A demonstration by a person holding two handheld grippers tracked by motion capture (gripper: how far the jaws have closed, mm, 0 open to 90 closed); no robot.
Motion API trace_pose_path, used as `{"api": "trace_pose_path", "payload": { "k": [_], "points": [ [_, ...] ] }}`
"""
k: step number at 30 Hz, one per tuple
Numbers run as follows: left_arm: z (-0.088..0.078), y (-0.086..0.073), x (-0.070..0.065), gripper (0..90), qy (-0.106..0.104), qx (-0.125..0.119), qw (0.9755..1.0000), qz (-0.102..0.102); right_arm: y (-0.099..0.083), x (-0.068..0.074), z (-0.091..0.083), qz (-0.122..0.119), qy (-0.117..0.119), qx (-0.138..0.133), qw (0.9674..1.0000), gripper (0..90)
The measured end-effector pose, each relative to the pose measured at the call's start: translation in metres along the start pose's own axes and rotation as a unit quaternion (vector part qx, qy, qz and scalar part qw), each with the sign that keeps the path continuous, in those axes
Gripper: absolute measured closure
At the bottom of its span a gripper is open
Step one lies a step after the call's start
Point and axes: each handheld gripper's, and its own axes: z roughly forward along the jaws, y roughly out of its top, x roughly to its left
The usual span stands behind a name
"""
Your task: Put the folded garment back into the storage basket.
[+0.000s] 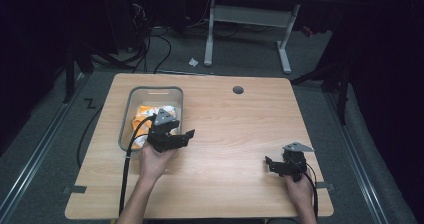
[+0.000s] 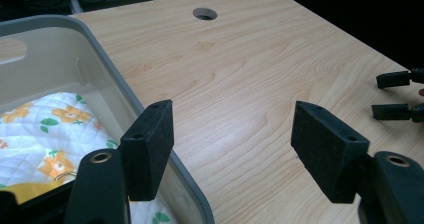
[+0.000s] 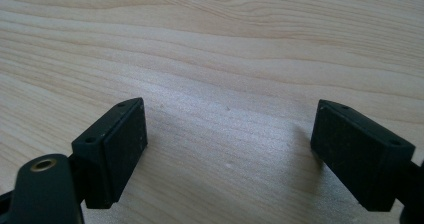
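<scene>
Nearest me, two forearms come in over the front edge of the desk (image 1: 230, 134); the right hand (image 1: 300, 191) holds the right gripper (image 1: 272, 165) low over bare wood near the front right corner, its jaws wide apart with nothing between them, as the right gripper view shows the grain running clear across the gap; a cable trails back from it along the wrist. Further in and to the left, the left hand (image 1: 152, 161) holds the left gripper (image 1: 187, 136) just at the near right corner of the bin (image 1: 150, 89); its jaws stand wide and empty, one hanging over the bin's rim, the other over the desk. Inside the grey bin lies a cloth (image 2: 47, 134), white and quilted with orange flowers and green leaves, bunched against the bottom; neither gripper touches it. Beyond, a round hole (image 1: 238, 90) sits near the desk's far edge.
</scene>
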Motion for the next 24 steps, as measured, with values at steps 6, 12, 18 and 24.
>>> {"api": "trace_pose_path", "payload": {
  "k": [6,12,18,24],
  "points": [
    [0.002,-0.002,-0.004,33.9,-0.005,-0.002,1.0,0.0,0.0,0.0,0.0,0.0,0.0,0.0,1.0,14.7],
    [0.005,-0.005,-0.007,33.9,-0.011,0.001,0.9999,0.002,0.0,0.0,0.0,-0.001,0.0,0.0,1.0,14.7],
    [0.007,-0.008,-0.01,33.9,-0.016,-0.001,0.9999,0.0,0.0,0.0,0.0,0.0,0.0,0.0,1.0,14.7],
    [0.01,-0.009,-0.014,33.9,-0.023,0.0,0.9997,0.003,0.0,0.0,0.0,-0.001,0.0,0.0,1.0,14.7]
  ]
}}
